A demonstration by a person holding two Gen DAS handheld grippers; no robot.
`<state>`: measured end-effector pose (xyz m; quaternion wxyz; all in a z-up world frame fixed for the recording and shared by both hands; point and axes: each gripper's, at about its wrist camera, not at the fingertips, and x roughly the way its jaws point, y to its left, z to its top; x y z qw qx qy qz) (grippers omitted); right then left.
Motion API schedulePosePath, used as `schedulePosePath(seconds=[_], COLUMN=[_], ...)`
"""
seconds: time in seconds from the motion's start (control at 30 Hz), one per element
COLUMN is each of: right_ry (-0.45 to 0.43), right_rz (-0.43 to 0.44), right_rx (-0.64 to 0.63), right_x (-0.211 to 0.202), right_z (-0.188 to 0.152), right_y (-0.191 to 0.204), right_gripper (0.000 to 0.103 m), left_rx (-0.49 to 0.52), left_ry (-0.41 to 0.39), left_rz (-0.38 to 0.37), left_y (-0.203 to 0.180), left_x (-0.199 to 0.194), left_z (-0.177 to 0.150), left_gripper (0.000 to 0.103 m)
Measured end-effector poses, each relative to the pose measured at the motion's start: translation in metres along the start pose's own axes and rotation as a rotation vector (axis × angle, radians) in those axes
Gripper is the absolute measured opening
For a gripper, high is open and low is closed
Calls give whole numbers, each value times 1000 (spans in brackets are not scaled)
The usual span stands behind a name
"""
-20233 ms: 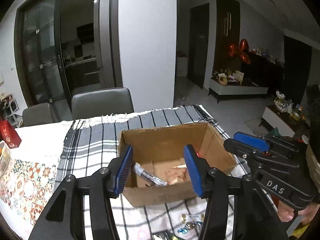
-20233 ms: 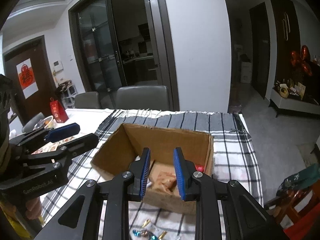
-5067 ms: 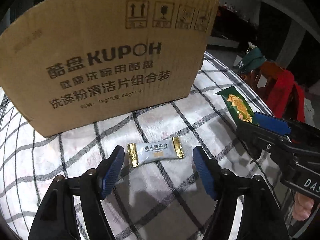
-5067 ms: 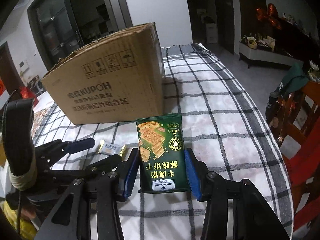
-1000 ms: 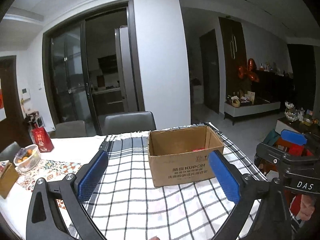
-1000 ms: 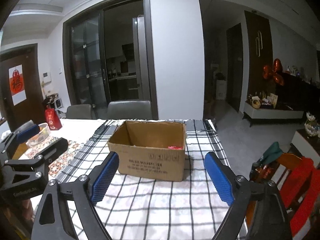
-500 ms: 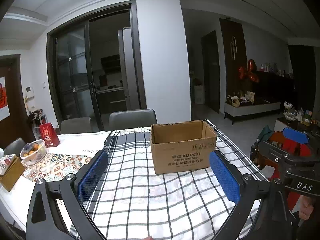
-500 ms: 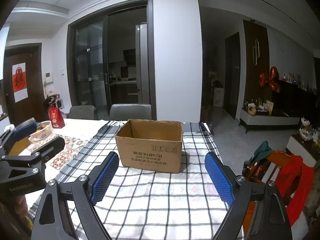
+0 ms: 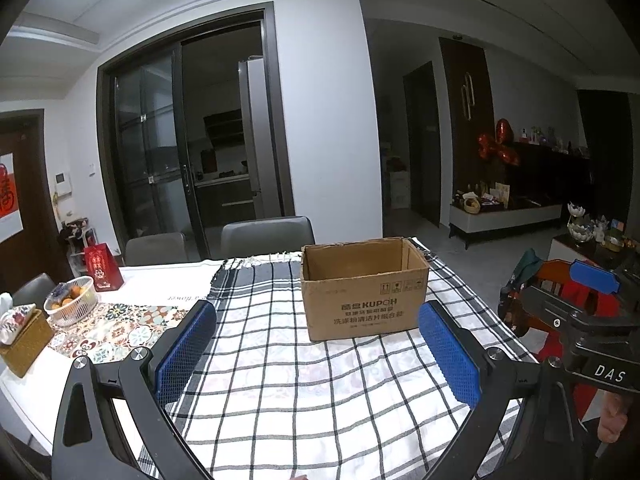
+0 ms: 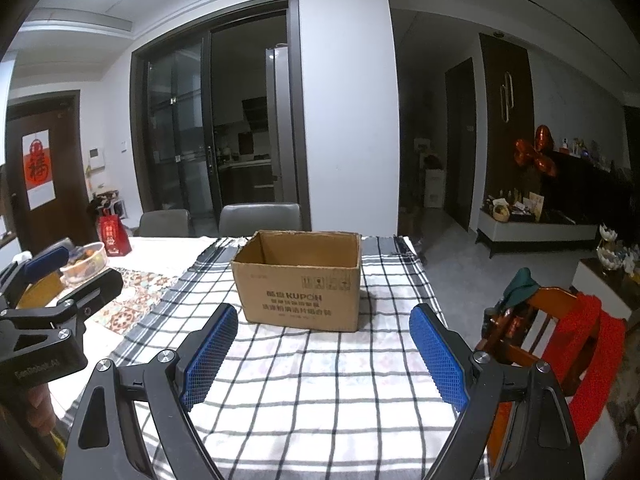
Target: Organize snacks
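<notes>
Left wrist view adds tissue box, right wrist view door poster

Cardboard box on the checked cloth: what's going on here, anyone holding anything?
Nothing is held. A person has a gripper in each hand, and both the left gripper and the right gripper hang open and empty, back from the cardboard box. The box stands upright and open-topped on the checked cloth; its inside cannot be seen from here. No loose snacks show on the cloth in front of it, so the sorting looks finished or paused.
</notes>
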<state>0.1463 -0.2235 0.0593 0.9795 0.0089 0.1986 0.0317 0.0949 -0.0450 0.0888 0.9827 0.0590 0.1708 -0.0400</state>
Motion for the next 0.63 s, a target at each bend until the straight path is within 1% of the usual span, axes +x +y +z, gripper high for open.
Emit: schedulePosePath(seconds=[0.63], right_ry=[2], right_rz=[-5], right_rx=[11], right_x=[-3], right_z=[-4], right_y=[-4], right_gripper=[88], left_rx=[0], left_ry=[10], left_rz=[-7], left_y=[-4], left_x=[-3], left_z=[-1], left_gripper=[103])
